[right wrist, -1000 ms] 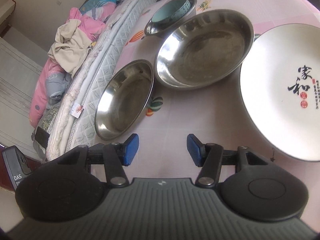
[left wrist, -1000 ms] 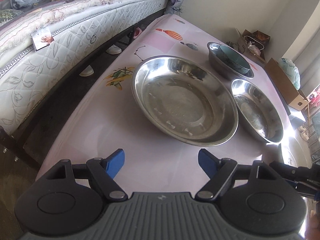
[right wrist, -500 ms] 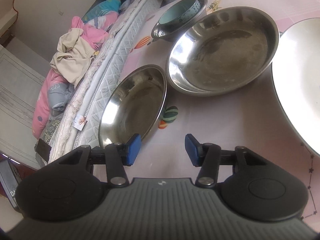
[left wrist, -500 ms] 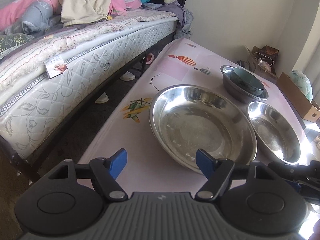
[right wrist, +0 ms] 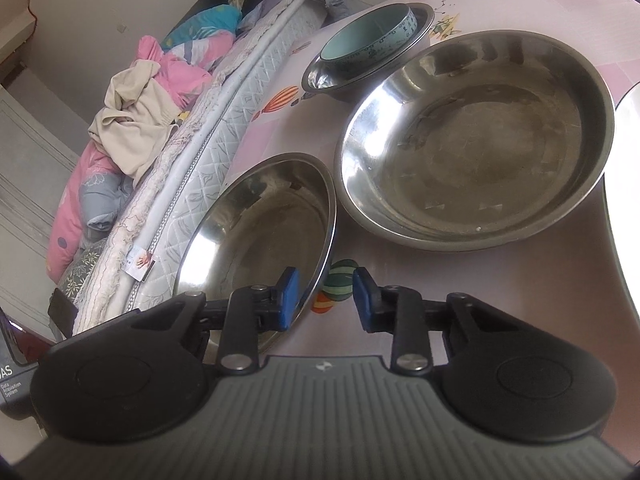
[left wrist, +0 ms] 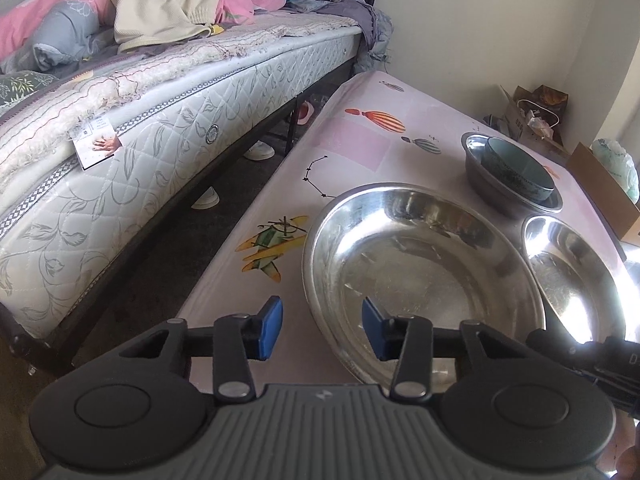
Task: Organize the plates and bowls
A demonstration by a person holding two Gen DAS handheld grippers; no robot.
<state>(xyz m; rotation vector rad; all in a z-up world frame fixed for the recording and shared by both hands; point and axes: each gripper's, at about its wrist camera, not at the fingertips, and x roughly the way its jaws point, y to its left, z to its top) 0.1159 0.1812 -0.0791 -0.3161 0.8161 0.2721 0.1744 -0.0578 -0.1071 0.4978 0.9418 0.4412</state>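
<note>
A large steel bowl [left wrist: 424,268] [right wrist: 476,140] sits mid-table. A smaller steel bowl [left wrist: 572,272] [right wrist: 264,232] lies beside it. A teal ceramic bowl [left wrist: 516,168] [right wrist: 368,38] sits inside a small steel bowl [left wrist: 476,172] [right wrist: 332,78] farther back. A white plate [right wrist: 626,184] shows at the right edge. My left gripper [left wrist: 322,332] is open, its jaws either side of the large bowl's near rim. My right gripper [right wrist: 322,298] is open, its jaws either side of the smaller bowl's rim.
The table [left wrist: 360,140] has a pink printed cloth. A bed with a quilted mattress [left wrist: 160,148] and piled clothes runs along its left side, with a floor gap between. Cardboard boxes [left wrist: 600,176] stand beyond the far corner by the wall.
Both grippers have moved lower and closer to the bowls. The left gripper's jaws now straddle the large bowl's rim, the right gripper's jaws the smaller bowl's rim. Both have narrowed.
</note>
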